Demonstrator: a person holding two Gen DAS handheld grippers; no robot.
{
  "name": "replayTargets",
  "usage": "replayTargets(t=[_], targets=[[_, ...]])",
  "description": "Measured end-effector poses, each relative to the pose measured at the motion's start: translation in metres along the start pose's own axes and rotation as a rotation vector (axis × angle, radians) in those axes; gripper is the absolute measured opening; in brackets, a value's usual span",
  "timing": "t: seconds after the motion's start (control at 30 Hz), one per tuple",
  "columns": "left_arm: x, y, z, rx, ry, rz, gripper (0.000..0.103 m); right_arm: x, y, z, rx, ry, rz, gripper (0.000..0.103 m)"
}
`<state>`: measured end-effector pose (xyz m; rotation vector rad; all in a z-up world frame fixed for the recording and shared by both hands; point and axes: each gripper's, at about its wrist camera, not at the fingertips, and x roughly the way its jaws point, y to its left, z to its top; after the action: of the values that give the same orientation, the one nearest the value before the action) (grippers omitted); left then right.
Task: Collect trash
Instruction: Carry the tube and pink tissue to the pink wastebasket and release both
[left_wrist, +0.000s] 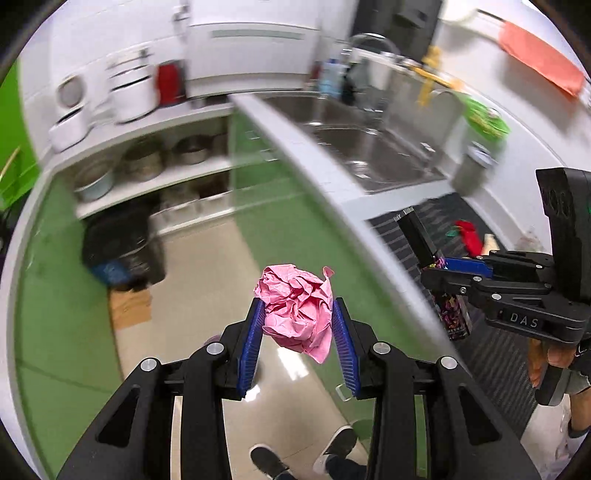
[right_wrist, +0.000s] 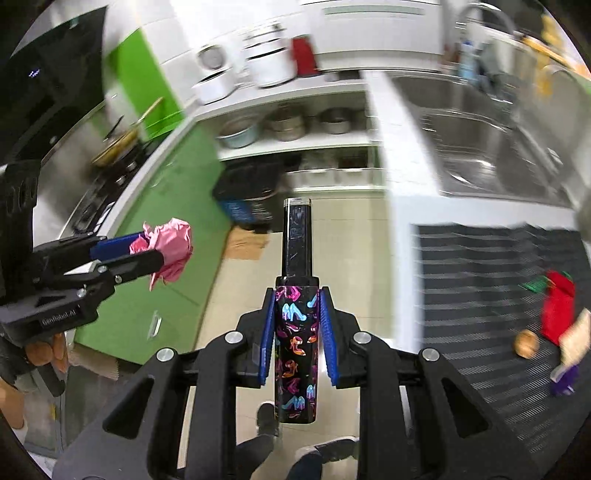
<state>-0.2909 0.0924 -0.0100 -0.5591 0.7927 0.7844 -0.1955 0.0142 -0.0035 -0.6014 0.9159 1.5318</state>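
Already both grippers are loaded and held out over the floor, off the bench's front edge. The left gripper (left_wrist: 298, 314) is closed on a crumpled pink paper (left_wrist: 297, 308); the right gripper (right_wrist: 297, 314) pinches a tall shoe-printed box (right_wrist: 296, 332), long axis running up along the fingers. The dark bin (right_wrist: 247, 194) sits ahead and below on the floor beneath the shelves, seemingly nearer the left gripper. More scraps, including a red wrapper (right_wrist: 557, 310), remain on the bench mat (right_wrist: 480, 280).
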Motion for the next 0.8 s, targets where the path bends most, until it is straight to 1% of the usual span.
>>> replayTargets(t=[0.07,0.1,0.2,0.27,0.3,0.33,0.37,0.4,0.5,0.53,0.63,0.67,0.73,0.77,0.8], targets=[[0.001,0.029,-0.008,-0.037,0.011,0.017,0.037,0.02,0.019,0.005,-0.023,0.019,0.015,0.023],[0.005,0.037,-0.01,-0.046,0.017,0.02,0.037,0.028,0.024,0.007,-0.029,0.027,0.018,0.023],[0.026,0.068,-0.021,-0.079,0.044,0.027,0.037,0.067,0.04,0.011,-0.042,0.065,0.027,0.023],[0.052,0.091,-0.032,-0.102,0.062,0.023,0.037,0.103,0.041,0.008,-0.05,0.094,0.025,0.023],[0.069,0.102,-0.04,-0.114,0.073,0.022,0.037,0.121,0.041,0.006,-0.049,0.109,0.028,0.023],[0.09,0.113,-0.049,-0.125,0.084,0.016,0.037,0.15,0.039,-0.001,-0.05,0.129,0.027,0.023],[0.105,0.121,-0.056,-0.129,0.093,0.013,0.037,0.167,0.037,-0.006,-0.051,0.141,0.027,0.023],[0.125,0.13,-0.065,-0.129,0.101,0.014,0.037,0.196,0.032,-0.015,-0.047,0.161,0.034,0.023],[0.186,0.157,-0.092,-0.148,0.112,0.01,0.037,0.255,0.022,-0.035,-0.052,0.186,0.029,0.023],[0.212,0.167,-0.104,-0.156,0.114,0.009,0.037,0.279,0.017,-0.044,-0.052,0.192,0.032,0.023],[0.262,0.186,-0.126,-0.17,0.124,0.009,0.037,0.333,0.006,-0.064,-0.059,0.203,0.03,0.023],[0.284,0.194,-0.138,-0.177,0.127,0.013,0.037,0.347,0.003,-0.069,-0.063,0.206,0.031,0.023],[0.31,0.204,-0.152,-0.196,0.124,0.017,0.037,0.376,-0.005,-0.079,-0.071,0.215,0.031,0.023],[0.318,0.208,-0.157,-0.204,0.121,0.019,0.041,0.386,-0.007,-0.081,-0.073,0.217,0.03,0.023],[0.326,0.212,-0.162,-0.21,0.116,0.026,0.052,0.399,-0.011,-0.085,-0.077,0.22,0.029,0.023]])
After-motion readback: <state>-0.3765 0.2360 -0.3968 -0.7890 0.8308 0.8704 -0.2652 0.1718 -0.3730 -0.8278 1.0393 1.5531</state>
